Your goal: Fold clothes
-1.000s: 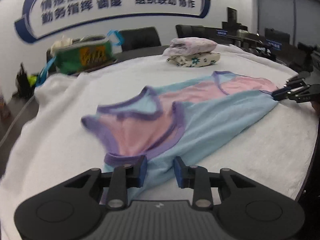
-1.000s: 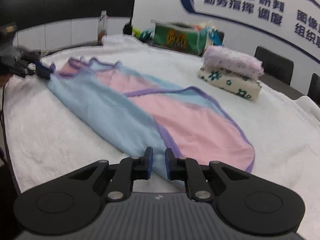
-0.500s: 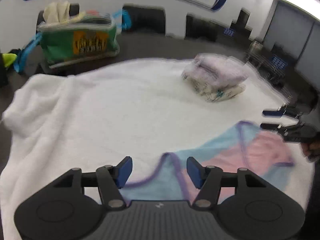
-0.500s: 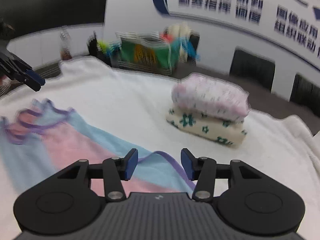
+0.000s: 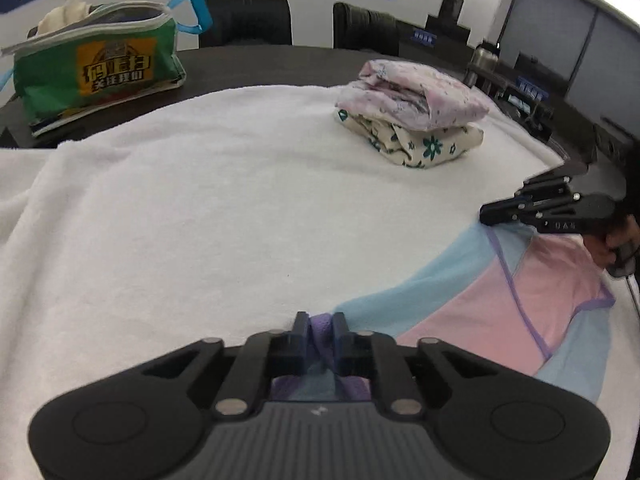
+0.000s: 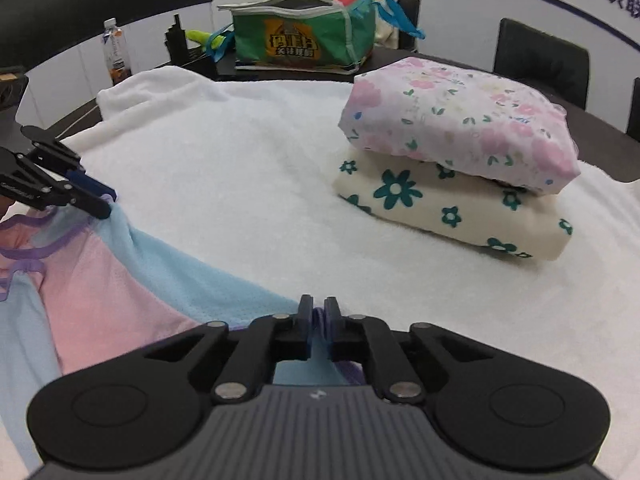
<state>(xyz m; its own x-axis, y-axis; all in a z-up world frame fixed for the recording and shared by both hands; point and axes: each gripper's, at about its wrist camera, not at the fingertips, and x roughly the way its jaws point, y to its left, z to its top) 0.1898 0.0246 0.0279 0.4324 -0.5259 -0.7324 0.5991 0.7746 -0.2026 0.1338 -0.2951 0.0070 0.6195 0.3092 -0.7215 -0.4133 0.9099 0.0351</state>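
So both grippers are clamped on the pink-and-blue tank top: the left gripper pinches a purple-trimmed edge at one end, the right gripper grips the far end, I'd guess so the fabric stays taut between them for a clean fold. It hangs and drapes at the near side of the white towel covering the table. Count-wise: one top in hand, two folded garments stacked further back, one green bag.
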